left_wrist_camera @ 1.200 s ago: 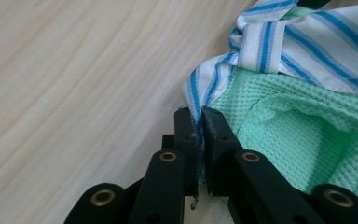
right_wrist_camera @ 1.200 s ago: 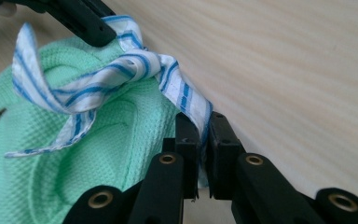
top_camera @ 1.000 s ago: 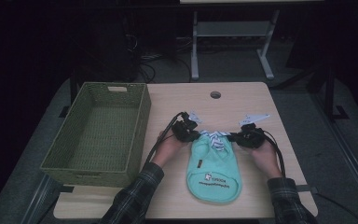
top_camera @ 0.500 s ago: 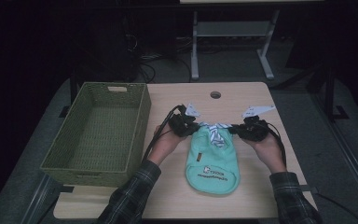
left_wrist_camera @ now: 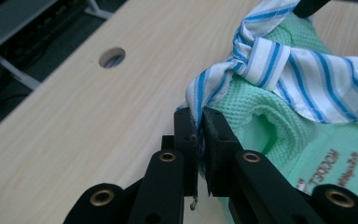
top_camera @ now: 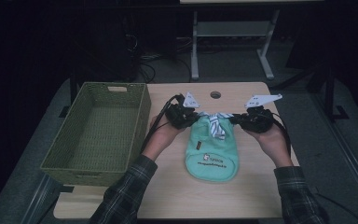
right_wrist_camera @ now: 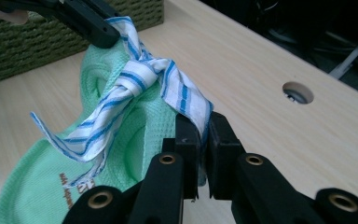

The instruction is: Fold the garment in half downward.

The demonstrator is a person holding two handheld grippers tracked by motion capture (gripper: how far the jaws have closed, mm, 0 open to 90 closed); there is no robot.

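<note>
Wooden table (top_camera: 256,196): both grippers (left_wrist_camera: 199,135) (right_wrist_camera: 203,135) clamp striped collar (left_wrist_camera: 279,65) of mint garment (top_camera: 212,149); print illegible.

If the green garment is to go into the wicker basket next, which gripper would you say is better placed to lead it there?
Probably the left gripper. It is clamped on the striped collar of the green garment at the corner nearer the basket, which sits on the table's left; the right gripper grips the far corner.
</note>
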